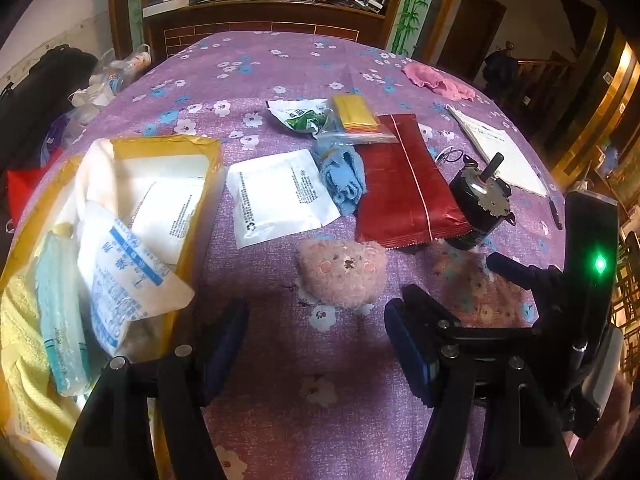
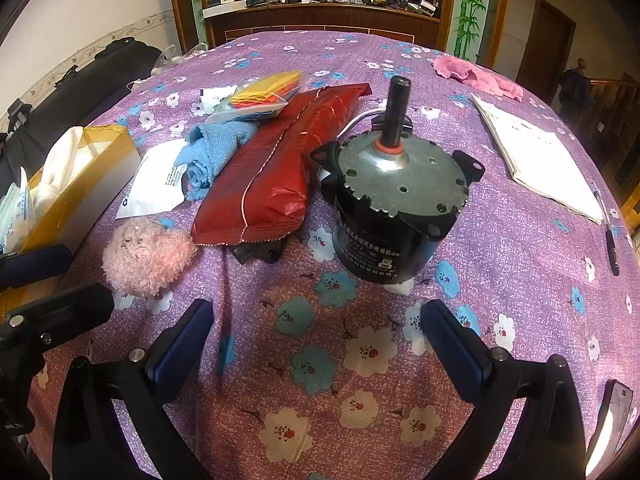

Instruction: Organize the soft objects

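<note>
Desk: purple flowered cloth [image 1: 280,64], cluttered.
Left gripper [image 1: 316,344]: fingers spread, empty, aimed at fluffy pink plush toy [image 1: 342,270] just ahead.
Right gripper [image 2: 316,344]: fingers spread, empty.
Destination, likely: yellow cardboard box [image 1: 200,184] holding soft packets.

The tablecloth [image 2: 520,264] is purple, printed with white, blue and teal flowers. The plush [image 2: 146,256] is pale pink and fuzzy. The packet [image 2: 276,168] is dark red with a thin white seam line. The cloth [image 2: 212,152] is light blue; the rag [image 2: 476,74] at the far edge is pink. The bag [image 2: 266,94] holds yellow, orange and red sheets. The motor [image 2: 396,200] is black with a grey metal top. The box [image 1: 200,184] is yellow-brown outside and white inside. The towel [image 1: 24,340] in it is pale yellow. The gripper pads [image 2: 180,344] are dark blue on black fingers.
</note>
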Motion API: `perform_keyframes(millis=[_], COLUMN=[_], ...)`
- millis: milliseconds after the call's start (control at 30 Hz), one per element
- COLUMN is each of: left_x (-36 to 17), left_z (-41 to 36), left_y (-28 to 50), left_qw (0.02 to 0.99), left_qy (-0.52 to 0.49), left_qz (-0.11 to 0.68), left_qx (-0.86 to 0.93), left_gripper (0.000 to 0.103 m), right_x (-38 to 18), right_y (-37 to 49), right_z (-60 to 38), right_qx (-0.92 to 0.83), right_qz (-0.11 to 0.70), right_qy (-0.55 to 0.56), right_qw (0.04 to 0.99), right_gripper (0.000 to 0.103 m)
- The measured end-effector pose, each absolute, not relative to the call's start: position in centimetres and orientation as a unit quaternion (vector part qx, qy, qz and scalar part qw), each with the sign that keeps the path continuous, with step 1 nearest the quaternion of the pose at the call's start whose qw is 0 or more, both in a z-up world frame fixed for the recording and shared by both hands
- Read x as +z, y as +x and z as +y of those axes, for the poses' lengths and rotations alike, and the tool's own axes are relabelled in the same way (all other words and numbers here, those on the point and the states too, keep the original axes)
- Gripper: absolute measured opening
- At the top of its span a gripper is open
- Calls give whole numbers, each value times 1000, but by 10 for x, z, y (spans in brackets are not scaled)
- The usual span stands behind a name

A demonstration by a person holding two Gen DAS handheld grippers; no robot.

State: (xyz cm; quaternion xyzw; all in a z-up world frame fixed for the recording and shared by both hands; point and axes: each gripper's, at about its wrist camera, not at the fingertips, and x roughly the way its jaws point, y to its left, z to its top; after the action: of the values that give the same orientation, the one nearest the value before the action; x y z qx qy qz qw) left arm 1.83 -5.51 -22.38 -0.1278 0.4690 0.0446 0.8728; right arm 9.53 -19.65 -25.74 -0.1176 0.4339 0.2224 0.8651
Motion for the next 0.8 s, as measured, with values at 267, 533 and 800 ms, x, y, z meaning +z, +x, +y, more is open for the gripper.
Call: perform_keyframes(millis=[267,533,800], left_x=[-225,-225,-225], left_z=[-53,-53,-54], left_y=[17,19,20], left_qw=[874,872,872], left_qy=[-128,-128,-126], left_qz=[467,469,470], left_qx=[48,54,56], left_gripper=[74,74,74], right_x=[-258,-257,-257], right_y=[95,96,96], right_z=[-196,-196,-196], right_qx=[222,223,223], right_qz=[434,434,434], right_qy=[-118,-118,-118], right_qw=[865,865,865], right_gripper=[103,103,103])
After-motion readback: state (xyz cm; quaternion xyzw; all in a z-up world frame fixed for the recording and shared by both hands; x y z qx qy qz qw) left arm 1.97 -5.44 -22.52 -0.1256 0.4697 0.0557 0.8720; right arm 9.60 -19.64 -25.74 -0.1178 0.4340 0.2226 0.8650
